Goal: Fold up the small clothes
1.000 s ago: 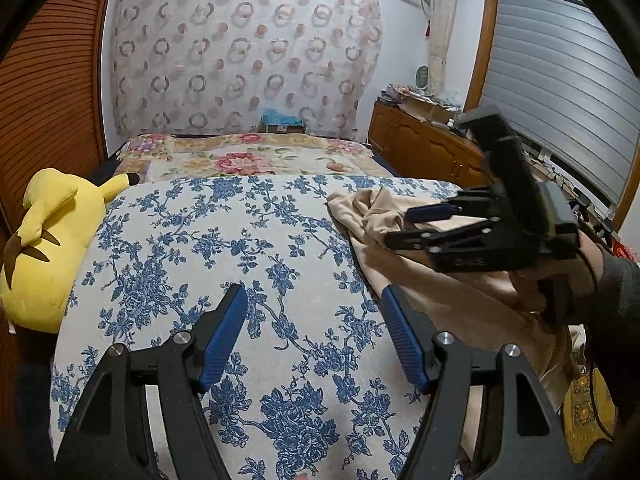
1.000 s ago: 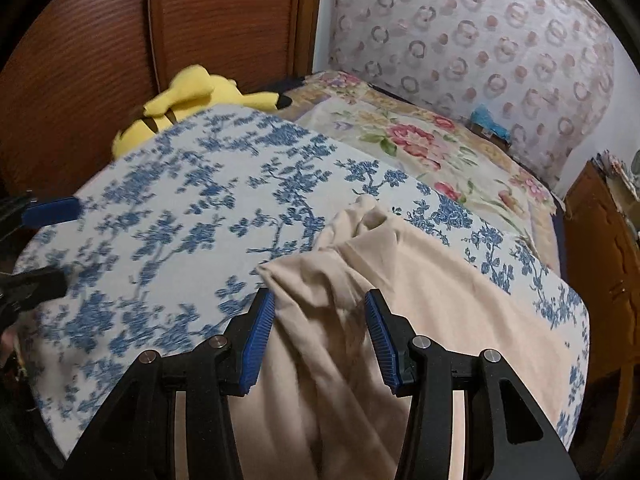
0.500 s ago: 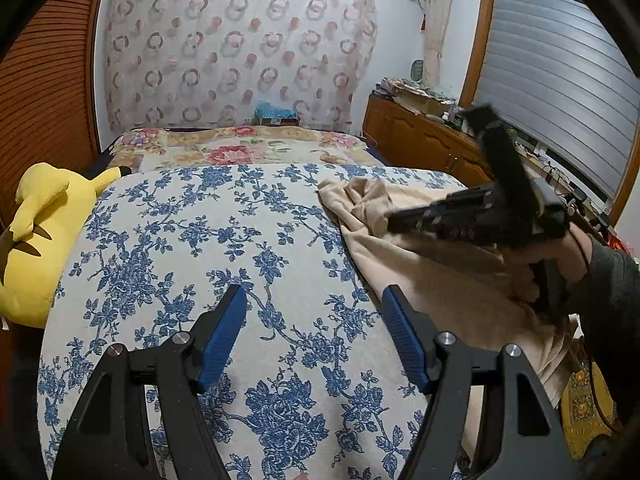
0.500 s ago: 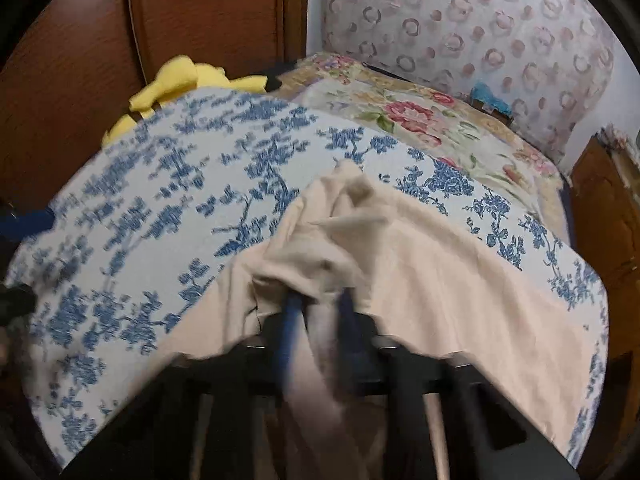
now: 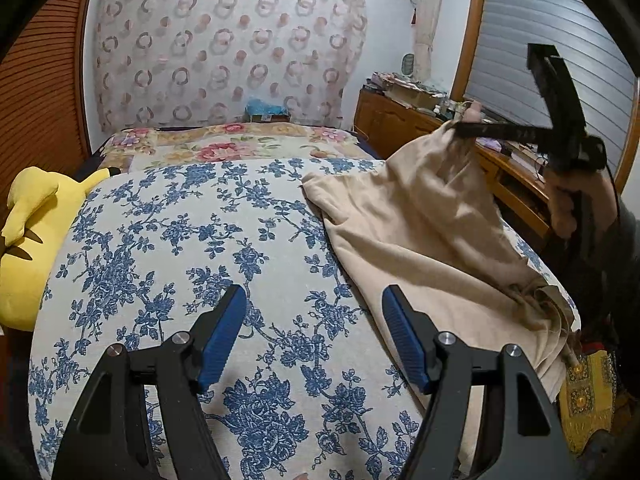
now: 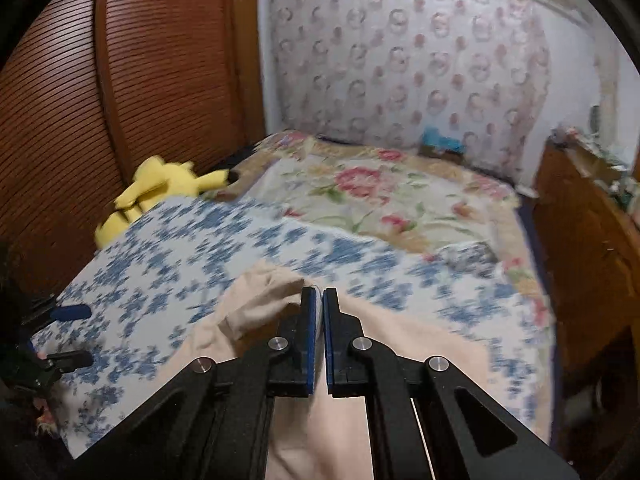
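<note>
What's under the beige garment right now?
Under the beige cloth garment lies the blue-flowered white bedspread. The right tongs lift one edge; anything beneath the draped part is hidden.

free: blue-flowered bedspread [image 5: 168,248] centre | blocked: beige garment [image 5: 420,232] right, yellow plush [image 5: 28,224] left

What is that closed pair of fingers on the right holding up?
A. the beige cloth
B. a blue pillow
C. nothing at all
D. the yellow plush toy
A: the right gripper has its fingers shut on a corner of the beige cloth, which rises off the bed to them, while the plush toy lies untouched at the far side.
</note>
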Demonstrator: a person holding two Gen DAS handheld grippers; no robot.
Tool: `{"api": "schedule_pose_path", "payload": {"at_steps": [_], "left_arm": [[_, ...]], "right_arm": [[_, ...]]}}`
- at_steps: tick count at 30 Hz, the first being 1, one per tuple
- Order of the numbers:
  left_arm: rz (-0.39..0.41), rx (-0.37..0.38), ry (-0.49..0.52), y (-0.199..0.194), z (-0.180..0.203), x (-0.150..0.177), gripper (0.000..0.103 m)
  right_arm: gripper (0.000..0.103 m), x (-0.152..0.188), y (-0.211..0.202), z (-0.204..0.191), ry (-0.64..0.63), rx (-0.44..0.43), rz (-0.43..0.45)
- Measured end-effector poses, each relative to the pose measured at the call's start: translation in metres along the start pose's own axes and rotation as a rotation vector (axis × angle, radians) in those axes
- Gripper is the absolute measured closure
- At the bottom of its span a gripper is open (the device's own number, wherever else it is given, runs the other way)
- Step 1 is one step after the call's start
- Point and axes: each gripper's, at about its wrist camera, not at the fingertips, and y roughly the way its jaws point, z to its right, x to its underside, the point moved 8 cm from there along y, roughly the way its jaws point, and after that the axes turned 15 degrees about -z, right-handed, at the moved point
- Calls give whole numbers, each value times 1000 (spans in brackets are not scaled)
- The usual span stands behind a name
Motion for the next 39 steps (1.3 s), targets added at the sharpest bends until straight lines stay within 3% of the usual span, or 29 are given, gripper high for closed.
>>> {"api": "schedule_pose_path", "payload": {"at_steps": [3,7,10,16,18,20,24,29,33,37,38,39], "left_arm": [[-4,5,4,1,3,1,32],[-10,12,12,4,9,2,31],[-16,13,20,6,12,1,31],[-28,22,28,10,19,2,31],[-32,23,33,11,21,2,31],[-34,24,38,11,23,2,31],[-37,27,46,12,26,3,31],[-43,32,51,14,31,5,31],[-52,40,56,18,36,8,31],[-73,40,75,26,44,11,31],[-78,40,78,27,45,12,31],[-82,40,81,28,47,13,31]], "right_arm": [[100,4,-6,35,69,102,-21],[100,26,16,87,186,245,-113],[97,41,26,101,216,322,-140],[94,48,38,78,187,197,-152],[73,51,41,64,160,146,-169],[67,55,50,45,138,68,-197],[67,58,75,40,140,21,-259],[67,61,99,68,227,61,-316],[67,51,116,74,304,-7,-297],[67,45,121,69,281,-50,-281],[70,46,122,65,271,-46,-286],[83,46,124,67,258,-39,-287]]}}
